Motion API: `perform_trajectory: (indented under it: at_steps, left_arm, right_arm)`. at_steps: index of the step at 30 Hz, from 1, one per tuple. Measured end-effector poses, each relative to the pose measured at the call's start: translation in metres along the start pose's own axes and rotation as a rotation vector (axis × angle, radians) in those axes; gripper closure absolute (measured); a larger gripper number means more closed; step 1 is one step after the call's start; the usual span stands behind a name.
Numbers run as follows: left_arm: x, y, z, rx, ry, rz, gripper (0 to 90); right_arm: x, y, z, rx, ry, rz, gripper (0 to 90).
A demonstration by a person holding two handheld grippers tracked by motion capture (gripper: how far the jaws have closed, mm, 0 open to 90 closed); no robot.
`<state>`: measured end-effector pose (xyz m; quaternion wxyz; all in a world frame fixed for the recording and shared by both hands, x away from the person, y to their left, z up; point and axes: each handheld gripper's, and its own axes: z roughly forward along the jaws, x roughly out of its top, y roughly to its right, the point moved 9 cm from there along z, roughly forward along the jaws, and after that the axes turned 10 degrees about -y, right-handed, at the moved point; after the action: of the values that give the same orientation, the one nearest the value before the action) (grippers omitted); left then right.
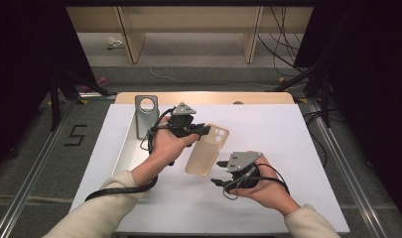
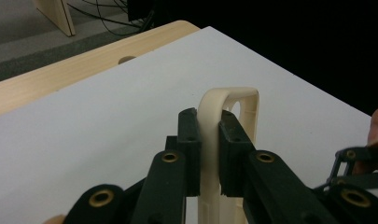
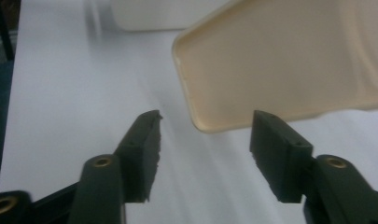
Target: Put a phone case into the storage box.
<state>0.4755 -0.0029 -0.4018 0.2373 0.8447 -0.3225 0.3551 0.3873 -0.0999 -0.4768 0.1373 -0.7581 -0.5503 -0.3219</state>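
Nearest the lower edge of the high view: right gripper (image 1: pixel 219 172) held in the right hand (image 1: pixel 263 191) over the white table (image 1: pixel 268 134), jaws pointing leftward toward the lower end of the cream phone case (image 1: pixel 207 148). Jaws apart, nothing pressed between the pads; in the right gripper view the two black fingers (image 3: pixel 142 154) stand wide, with the rounded corner of the case (image 3: pixel 280 65) hanging just beyond and above the gap, not touched by either pad. Case seen there from its hollow inner side, raised rim visible along the edge, clear of the table surface beneath. Farther in: left hand (image 1: pixel 166 144) gripping the left gripper (image 1: pixel 204 130), grey three-cornered plate on top, black cable trailing back along the sleeve. Jaws clamped on the upper end of the phone case, near the camera cut-out; in the left gripper view both pads (image 2: pixel 189 140) pressed flat against the thin cream wall (image 2: pixel 210 154), which runs edge-on between them, curved top corner and cut-out rising past the fingertips. Case held tilted, upper end at the left gripper, lower end sloping down toward the right gripper. Beside the left forearm: long shallow white tray (image 1: pixel 125 153) along the left part of the table. Beyond that, at the tray's far end: grey phone case (image 1: pixel 145 115) with a large round opening, standing upright against the tray's end. Farthest: bare wooden edge (image 1: pixel 203 97) of the table behind the white sheet.
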Motion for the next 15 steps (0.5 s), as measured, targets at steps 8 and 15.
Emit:
perform_trajectory:
  at_steps: [8, 15]
  left_arm:
    - [0.002, -0.01, -0.017, 0.028, 0.057, 0.031, 81.1]
    - [0.003, -0.021, -0.032, 0.042, 0.099, 0.023, 81.1]
  right_arm:
    - [-0.004, 0.015, -0.008, -0.058, 0.045, 0.077, 31.5]
    - [-0.01, 0.026, -0.016, -0.071, 0.084, 0.153, 29.8]
